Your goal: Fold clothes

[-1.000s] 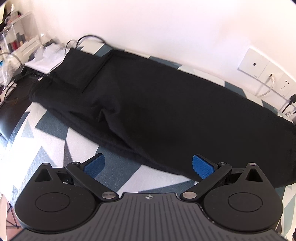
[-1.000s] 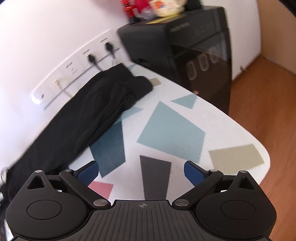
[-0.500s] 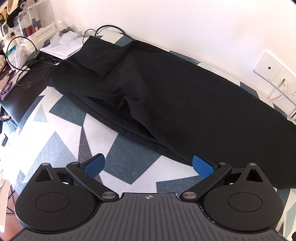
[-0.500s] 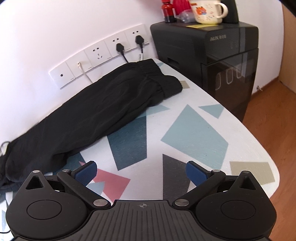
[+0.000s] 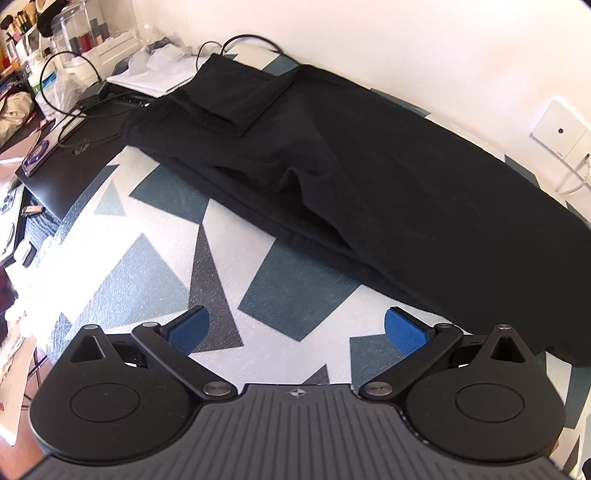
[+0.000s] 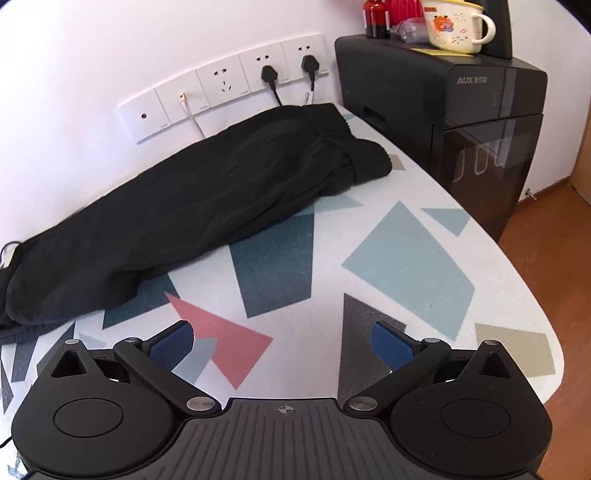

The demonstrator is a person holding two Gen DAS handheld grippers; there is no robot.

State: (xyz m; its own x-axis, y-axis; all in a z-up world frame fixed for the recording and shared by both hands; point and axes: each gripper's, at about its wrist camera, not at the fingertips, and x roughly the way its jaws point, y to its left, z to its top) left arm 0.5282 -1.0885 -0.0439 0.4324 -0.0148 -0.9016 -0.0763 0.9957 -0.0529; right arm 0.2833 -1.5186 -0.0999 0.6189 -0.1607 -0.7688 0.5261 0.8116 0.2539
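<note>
Black trousers (image 5: 369,177) lie stretched along the wall on a table with a geometric patterned cover (image 5: 155,258). In the right wrist view the trousers (image 6: 207,199) show their elastic waistband (image 6: 332,147) at the far right end. My left gripper (image 5: 295,328) is open and empty, held above the table a short way in front of the trousers. My right gripper (image 6: 282,345) is open and empty, above the patterned cover (image 6: 406,258) in front of the trousers.
A black appliance (image 6: 461,110) with a mug (image 6: 456,24) on top stands at the table's right end. Wall sockets with plugs (image 6: 269,74) sit behind the trousers. A laptop (image 5: 74,155), cables and clutter lie at the left end. Wood floor (image 6: 554,236) lies beyond the table edge.
Both grippers have drawn back from the trousers, so more of the patterned cover shows in front of each. The right view has swung towards the wall. Both stay open.
</note>
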